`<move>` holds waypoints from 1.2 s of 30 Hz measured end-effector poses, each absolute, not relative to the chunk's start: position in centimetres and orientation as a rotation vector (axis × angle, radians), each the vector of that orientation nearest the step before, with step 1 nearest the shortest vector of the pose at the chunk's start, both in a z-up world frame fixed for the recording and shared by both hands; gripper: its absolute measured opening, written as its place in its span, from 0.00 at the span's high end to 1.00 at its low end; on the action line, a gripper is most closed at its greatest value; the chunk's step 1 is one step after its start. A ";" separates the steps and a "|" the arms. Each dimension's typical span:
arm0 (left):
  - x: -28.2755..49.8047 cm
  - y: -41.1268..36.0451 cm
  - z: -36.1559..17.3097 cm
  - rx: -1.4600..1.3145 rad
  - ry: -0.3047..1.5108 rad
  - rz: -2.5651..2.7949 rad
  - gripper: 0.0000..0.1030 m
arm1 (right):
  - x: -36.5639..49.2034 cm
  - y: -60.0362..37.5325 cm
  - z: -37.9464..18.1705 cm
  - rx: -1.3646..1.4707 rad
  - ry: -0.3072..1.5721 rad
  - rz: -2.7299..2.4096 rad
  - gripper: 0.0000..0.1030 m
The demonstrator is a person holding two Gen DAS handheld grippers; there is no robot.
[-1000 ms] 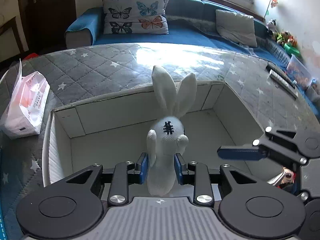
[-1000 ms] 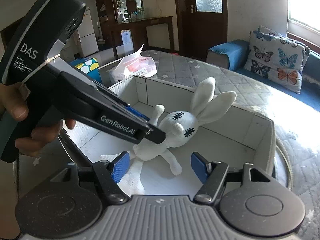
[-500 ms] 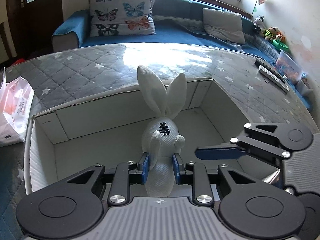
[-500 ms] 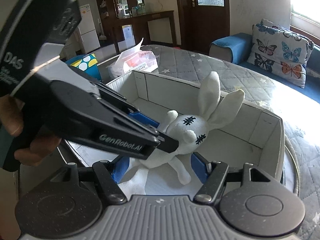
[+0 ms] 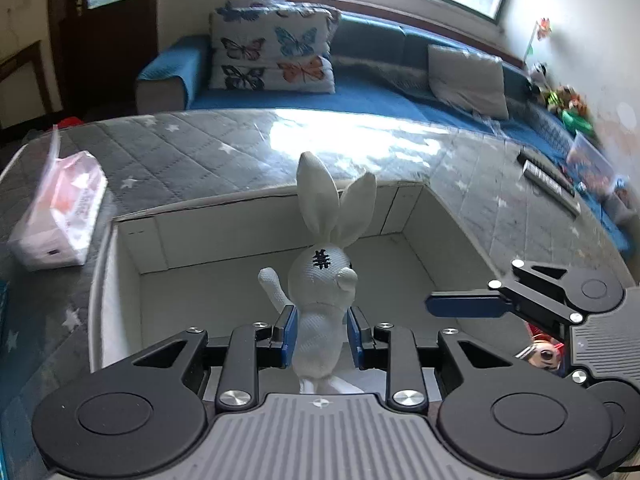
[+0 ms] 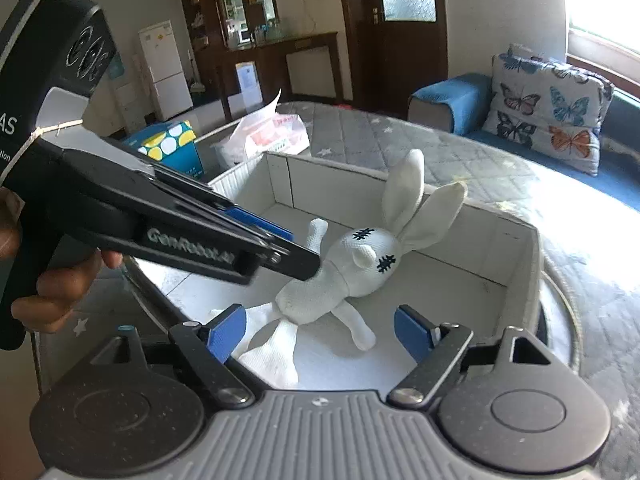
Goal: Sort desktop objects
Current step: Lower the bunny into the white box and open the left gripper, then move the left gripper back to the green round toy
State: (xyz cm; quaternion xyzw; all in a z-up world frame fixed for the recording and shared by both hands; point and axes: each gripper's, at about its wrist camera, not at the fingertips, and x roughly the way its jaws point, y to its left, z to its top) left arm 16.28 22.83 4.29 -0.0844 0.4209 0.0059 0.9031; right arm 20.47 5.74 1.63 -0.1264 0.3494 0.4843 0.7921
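Our left tongs [image 5: 322, 334] pinch the toy rabbit [image 5: 320, 304] over the white box [image 5: 120, 280], centre frame. Our right tongs [image 6: 320, 330] gape wide, empty. We should lower it gently before letting go

left tongs [image 5: 320, 334]: clamped, pads pinching | right tongs [image 6: 320, 330]: spread wide, nothing between

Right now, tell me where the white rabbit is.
The white rabbit hangs over the open box, pinched in the left tongs, near its left wall.
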 end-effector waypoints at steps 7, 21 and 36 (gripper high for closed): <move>12.7 20.6 6.1 -0.224 0.802 0.039 0.71 | 18.3 1.9 3.0 -0.265 0.699 1.019 0.13; 8.0 13.2 4.8 -0.255 0.776 -0.014 0.71 | 13.1 -7.2 2.9 -0.314 0.620 0.921 0.11; 6.9 8.3 2.5 -0.318 0.818 -0.130 0.71 | 11.3 -11.7 0.3 -0.269 0.679 0.861 0.21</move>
